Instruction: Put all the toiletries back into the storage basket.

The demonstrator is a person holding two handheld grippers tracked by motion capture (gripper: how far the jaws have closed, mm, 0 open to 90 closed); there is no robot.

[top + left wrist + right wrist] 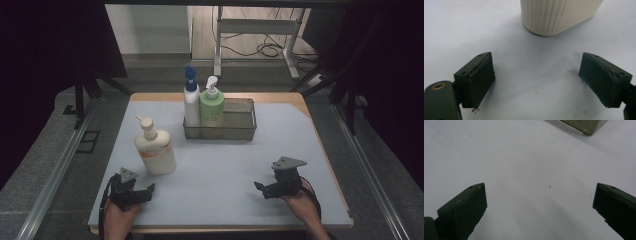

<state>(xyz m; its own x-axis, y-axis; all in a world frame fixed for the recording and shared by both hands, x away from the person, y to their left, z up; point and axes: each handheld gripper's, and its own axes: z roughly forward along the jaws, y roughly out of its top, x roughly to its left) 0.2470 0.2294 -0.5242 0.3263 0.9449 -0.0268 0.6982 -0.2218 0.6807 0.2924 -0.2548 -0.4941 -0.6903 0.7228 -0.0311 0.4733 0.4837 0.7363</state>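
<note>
A cream pump bottle (pixel 155 150) stands on the white table (pixel 225 165) at the left; its ribbed base (pixel 556 15) fills the top of the left gripper view. My left gripper (pixel 145 192) rests open just in front of that bottle, nothing between its pads (pixel 482 80). A wire basket (pixel 239 122) at the back centre holds a white bottle with a blue pump (pixel 191 100) and a green bottle with a white pump (pixel 212 105). My right gripper (pixel 262 189) sits open at the front right, empty, with a basket corner (pixel 586 126) ahead of it.
The table's wooden edge (pixel 320 145) runs along the right side. Metal rails (pixel 60 165) flank the table on both sides. A desk frame and cables (pixel 265 47) stand on the floor beyond.
</note>
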